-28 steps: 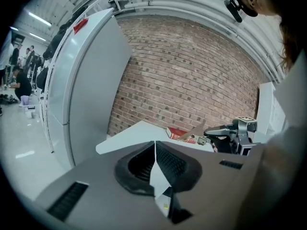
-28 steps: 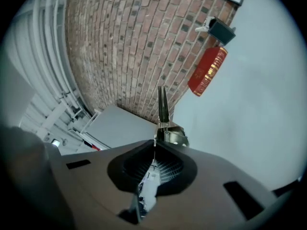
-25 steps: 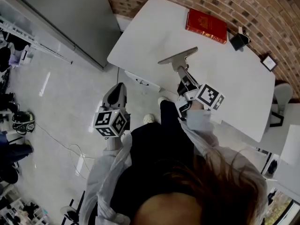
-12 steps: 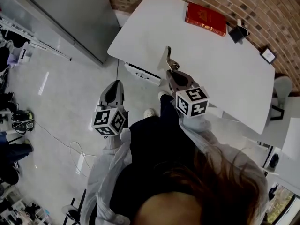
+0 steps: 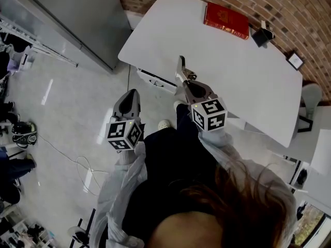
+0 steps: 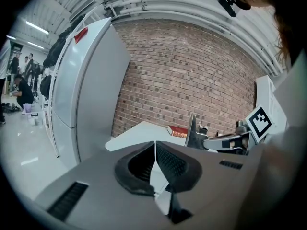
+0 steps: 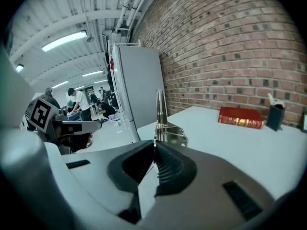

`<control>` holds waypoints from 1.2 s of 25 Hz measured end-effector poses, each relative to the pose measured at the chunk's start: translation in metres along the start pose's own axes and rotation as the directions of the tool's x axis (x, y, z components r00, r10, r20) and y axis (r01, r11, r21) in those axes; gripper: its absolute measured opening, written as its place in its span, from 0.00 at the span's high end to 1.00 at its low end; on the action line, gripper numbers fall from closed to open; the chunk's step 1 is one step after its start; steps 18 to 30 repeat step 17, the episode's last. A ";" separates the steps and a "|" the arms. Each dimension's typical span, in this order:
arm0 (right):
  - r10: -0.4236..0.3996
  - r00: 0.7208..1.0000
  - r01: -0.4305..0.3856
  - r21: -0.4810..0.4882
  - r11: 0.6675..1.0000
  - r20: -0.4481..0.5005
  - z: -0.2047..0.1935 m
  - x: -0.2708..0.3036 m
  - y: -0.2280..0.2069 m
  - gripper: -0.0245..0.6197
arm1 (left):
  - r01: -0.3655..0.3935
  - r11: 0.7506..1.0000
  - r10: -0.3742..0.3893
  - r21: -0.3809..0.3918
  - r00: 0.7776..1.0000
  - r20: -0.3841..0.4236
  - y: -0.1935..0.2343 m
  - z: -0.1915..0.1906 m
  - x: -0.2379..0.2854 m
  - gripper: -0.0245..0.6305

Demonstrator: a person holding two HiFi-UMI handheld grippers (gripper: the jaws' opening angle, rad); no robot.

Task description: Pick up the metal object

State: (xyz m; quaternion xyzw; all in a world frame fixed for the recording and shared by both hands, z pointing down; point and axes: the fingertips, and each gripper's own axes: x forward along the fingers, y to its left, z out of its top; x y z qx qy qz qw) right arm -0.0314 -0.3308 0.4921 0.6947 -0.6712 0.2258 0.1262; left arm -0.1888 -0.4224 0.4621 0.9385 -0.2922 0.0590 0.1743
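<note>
The right gripper's point(image 7: 154, 150) fingers point(image 7: 169, 166) are clenched on the metal object point(image 7: 160, 110), gripping its sprung base with the flat blade standing upright above them. A second ago that blade lay level, farther over the tabletop point(image 5: 248, 81). Since then the wrist has rolled, marker cube upward, and drawn back toward the near-left edge. The left gripper point(image 6: 154, 146), fingers pressed together on nothing, hangs over the floor point(image 5: 62, 118), barely shifted. Far right, a dark holder point(image 5: 262, 36) carries something white, right of a red book point(image 5: 226, 20).
</note>
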 end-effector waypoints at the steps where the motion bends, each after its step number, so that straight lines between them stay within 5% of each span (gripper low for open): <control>1: -0.004 1.000 0.004 -0.002 1.000 0.000 0.000 0.000 0.000 0.94 | 0.002 1.000 -0.002 0.000 1.000 -0.002 0.000 0.000 0.000 0.93; 30: -0.026 1.000 0.025 -0.024 0.999 -0.003 0.005 0.003 -0.012 0.94 | 0.016 1.000 -0.016 -0.004 1.000 -0.019 -0.003 -0.002 0.010 0.93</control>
